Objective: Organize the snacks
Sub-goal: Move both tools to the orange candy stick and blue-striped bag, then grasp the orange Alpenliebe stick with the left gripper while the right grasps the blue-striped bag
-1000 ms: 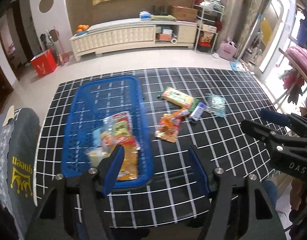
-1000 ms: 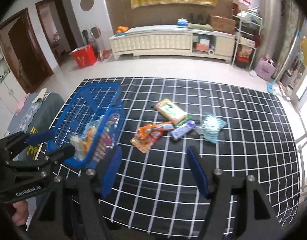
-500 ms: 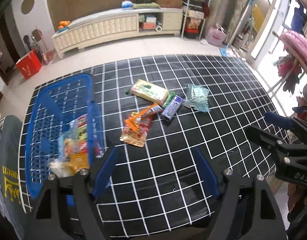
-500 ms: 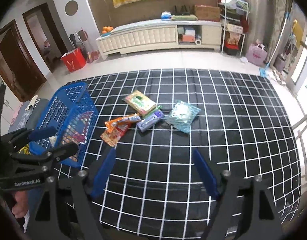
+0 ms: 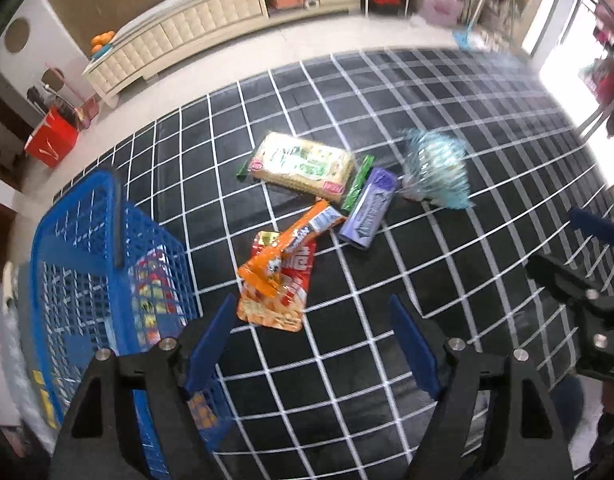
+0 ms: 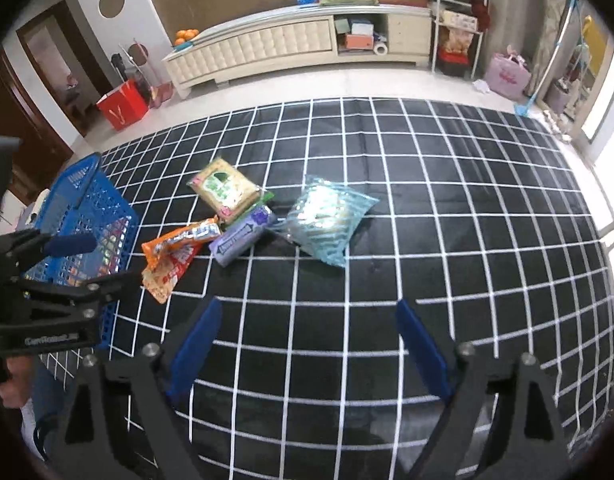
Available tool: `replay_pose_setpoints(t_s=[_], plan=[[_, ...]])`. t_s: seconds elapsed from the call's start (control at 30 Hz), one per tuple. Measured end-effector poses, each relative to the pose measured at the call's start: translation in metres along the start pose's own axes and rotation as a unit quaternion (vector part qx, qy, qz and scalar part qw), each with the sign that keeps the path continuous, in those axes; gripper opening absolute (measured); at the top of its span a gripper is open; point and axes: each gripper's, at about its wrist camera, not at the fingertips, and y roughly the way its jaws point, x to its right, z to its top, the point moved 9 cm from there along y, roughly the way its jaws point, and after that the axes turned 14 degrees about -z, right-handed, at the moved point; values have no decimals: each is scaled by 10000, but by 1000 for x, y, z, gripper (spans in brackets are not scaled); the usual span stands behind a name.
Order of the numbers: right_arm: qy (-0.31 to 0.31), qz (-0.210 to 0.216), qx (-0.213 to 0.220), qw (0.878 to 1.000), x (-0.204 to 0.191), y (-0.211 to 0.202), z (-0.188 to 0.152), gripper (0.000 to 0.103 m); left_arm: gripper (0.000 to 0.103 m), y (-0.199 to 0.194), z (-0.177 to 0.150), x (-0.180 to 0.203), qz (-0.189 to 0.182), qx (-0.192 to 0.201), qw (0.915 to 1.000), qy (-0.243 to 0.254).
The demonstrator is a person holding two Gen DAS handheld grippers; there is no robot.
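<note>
A blue basket (image 5: 79, 264) at the left of the table holds several snack packets (image 5: 151, 292). To its right lie an orange packet (image 5: 283, 248) on a red one (image 5: 297, 284), a cream-green cracker pack (image 5: 303, 166), a purple pack (image 5: 369, 210) and a teal bag (image 5: 437, 170). My left gripper (image 5: 311, 308) hangs open just short of the orange and red packets, holding nothing. My right gripper (image 6: 309, 308) hovers over bare cloth in front of the teal bag (image 6: 327, 220) and purple pack (image 6: 243, 236). Its jaws are opening, with nothing between them.
The table wears a black cloth with a white grid (image 6: 427, 200). Its right half is bare cloth. The left gripper (image 6: 115, 260) shows beside the basket (image 6: 83, 208). A cream cabinet (image 6: 275, 52) and a red bag (image 6: 121, 106) stand on the floor beyond.
Both grippers have come down and forward toward the loose snacks, and both have opened wider. The left view has swung from the basket to the packets on its right.
</note>
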Motion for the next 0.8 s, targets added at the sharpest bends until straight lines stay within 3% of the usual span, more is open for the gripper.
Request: replay_pose_setpoints(t_s=[0.13,0.4,0.67,0.7,0.77,0.8], plan=[[11,3,-85,10000,0,18,14,91,77,23,12,-4,302,-455,9979,348],[78,24,-280,9996,-4,50,31,91,77,57,35,-12,209,-1026,9935,441],[310,176,-383,9986,7,64,28,91,76,83,44,-30,658,-1589,9793,1068],[323,185,-394,9985,8,66,29,91,75,85,44,-31,722,-1633,9774,1131],[360,230,-428,9982,9,69,26,91,57,94,39,-34,883,-1839,9696,1355],[372,282,-439,9979,9,70,26,91,53,98,35,-35,898,-1935,9668,1407]])
